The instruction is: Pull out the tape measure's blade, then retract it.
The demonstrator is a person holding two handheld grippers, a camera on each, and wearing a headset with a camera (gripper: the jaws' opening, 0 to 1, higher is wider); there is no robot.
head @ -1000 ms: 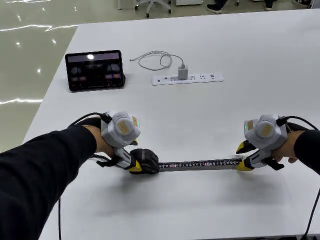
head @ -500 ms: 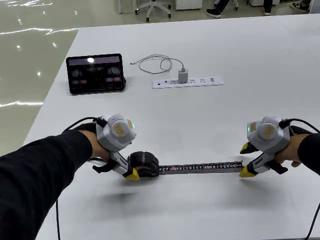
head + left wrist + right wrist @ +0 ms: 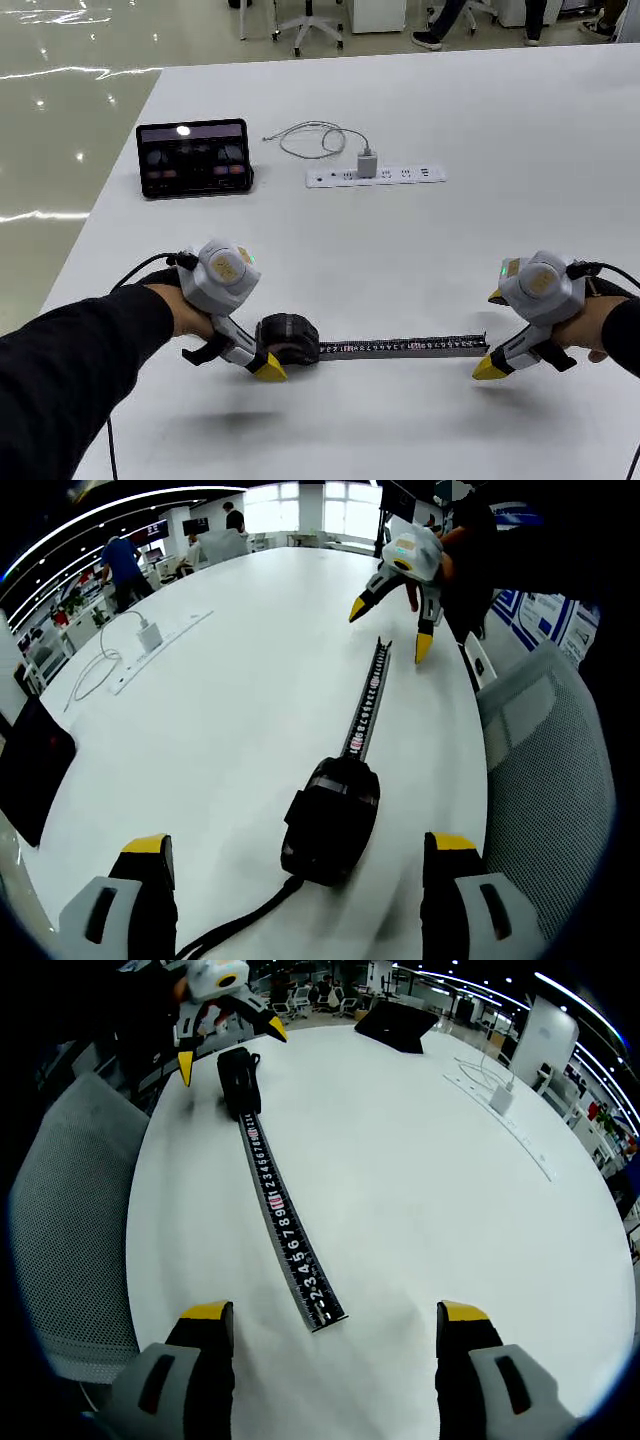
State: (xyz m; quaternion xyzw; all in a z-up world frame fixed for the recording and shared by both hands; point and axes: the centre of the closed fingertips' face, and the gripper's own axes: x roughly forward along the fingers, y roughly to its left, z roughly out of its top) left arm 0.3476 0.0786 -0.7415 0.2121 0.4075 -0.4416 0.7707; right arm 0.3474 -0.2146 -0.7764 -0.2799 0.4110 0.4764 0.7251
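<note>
A black tape measure case (image 3: 288, 338) lies on the white table (image 3: 400, 250), its blade (image 3: 400, 348) pulled out flat to the right. My left gripper (image 3: 262, 345) stands open just left of the case. In the left gripper view the case (image 3: 333, 820) sits between the yellow-tipped jaws without touching them, and my left gripper (image 3: 300, 880) holds nothing. My right gripper (image 3: 491, 332) is open at the blade's far end. In the right gripper view the blade end (image 3: 325, 1315) rests on the table between the jaws of my right gripper (image 3: 333, 1330), untouched.
A black tablet (image 3: 195, 158) stands at the back left. A white power strip (image 3: 375, 175) with a charger and coiled cable (image 3: 315, 135) lies behind the work area. The table's near edge runs close under both hands. A grey mesh chair (image 3: 560, 760) stands beside the table.
Both grippers have opened: the left let go of the case, the right let go of the blade end. Both hands drew back slightly. The blade stays extended on the table.
</note>
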